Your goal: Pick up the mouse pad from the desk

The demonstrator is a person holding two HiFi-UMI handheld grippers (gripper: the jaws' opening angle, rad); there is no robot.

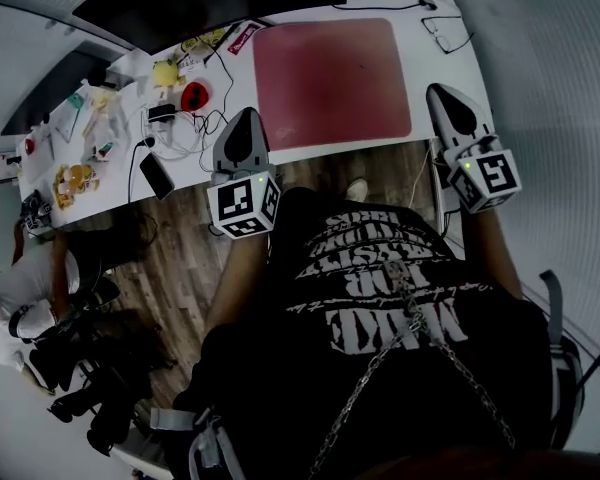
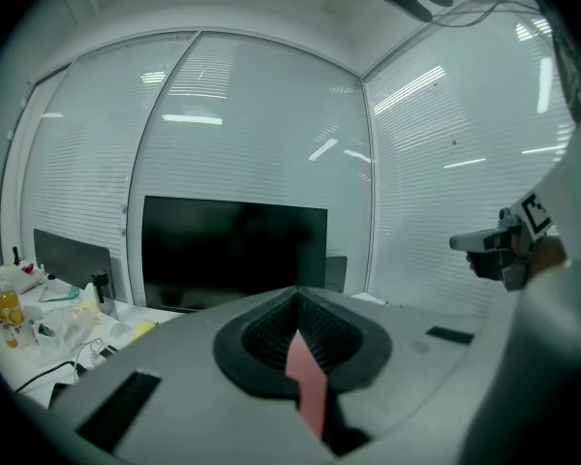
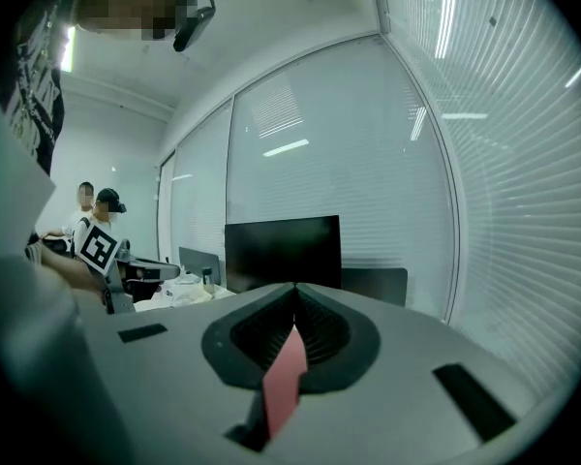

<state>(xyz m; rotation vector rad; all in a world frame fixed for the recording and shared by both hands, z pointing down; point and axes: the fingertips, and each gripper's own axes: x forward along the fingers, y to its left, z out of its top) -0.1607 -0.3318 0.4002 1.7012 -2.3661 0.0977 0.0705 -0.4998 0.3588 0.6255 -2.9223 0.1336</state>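
The red mouse pad point(image 1: 332, 83) lies flat on the white desk point(image 1: 440, 63), its near edge along the desk's front edge. My left gripper point(image 1: 245, 118) hovers at the pad's near left corner, beside it, jaws shut. My right gripper point(image 1: 438, 93) hangs just off the pad's right edge, also shut. In each gripper view the jaws meet at the tip, left gripper point(image 2: 296, 294) and right gripper point(image 3: 294, 291), and a thin red strip shows in the slit below. I cannot tell whether that strip is the pad. Neither gripper visibly holds anything.
Left of the pad are tangled cables point(image 1: 185, 128), a red dish point(image 1: 194, 96), a dark phone point(image 1: 156, 176) and yellow clutter point(image 1: 73, 181). Glasses point(image 1: 442, 34) lie at the back right. A dark monitor point(image 2: 234, 252) stands behind the desk. A person point(image 1: 20, 298) sits at the left.
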